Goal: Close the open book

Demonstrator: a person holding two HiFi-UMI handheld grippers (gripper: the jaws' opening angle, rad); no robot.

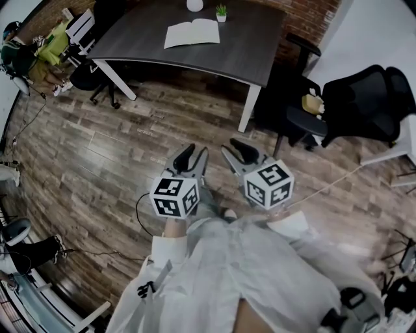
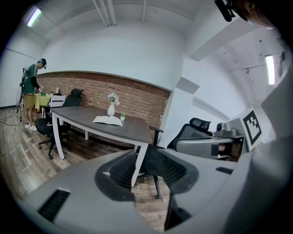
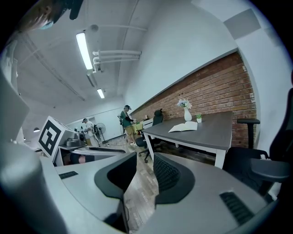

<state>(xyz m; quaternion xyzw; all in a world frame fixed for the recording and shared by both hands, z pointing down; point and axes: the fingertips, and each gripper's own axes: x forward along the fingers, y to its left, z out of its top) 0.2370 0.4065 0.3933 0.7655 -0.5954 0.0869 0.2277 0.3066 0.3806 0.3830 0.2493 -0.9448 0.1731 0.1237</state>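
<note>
1. Lying open and flat toward the far side of the dark grey desk (image 1: 260,45), the book (image 1: 192,33) is well apart from both tools, so in my judgement the approach across the wood-plank floor (image 1: 97,149) comes first.
2. The left hand-held gripper (image 1: 196,151) and the right hand-held gripper (image 1: 231,148) each have their jaws spread and carry nothing. Only floor shows through each gap.
3. One risk lies in the approach: a black mesh office chair (image 1: 367,97) stands off the desk's near corner and a pale cable (image 1: 325,188) trails over the floor. Either could catch a foot or an elbow.
4. The pages look like thin, pale paper. A pad that nips a few leaves instead of lifting a whole half could crease or tear them.
5. The desk top looks smooth and matte, so a sideways push may slide the book rather than fold it. That would send it toward the rounded white vase (image 1: 194,5) and the small potted plant (image 1: 221,12) just behind it.
6. The book is a wide, shallow rectangle with a dip along the spine. The jaws are grey plastic with dark ribbed pads.
</note>
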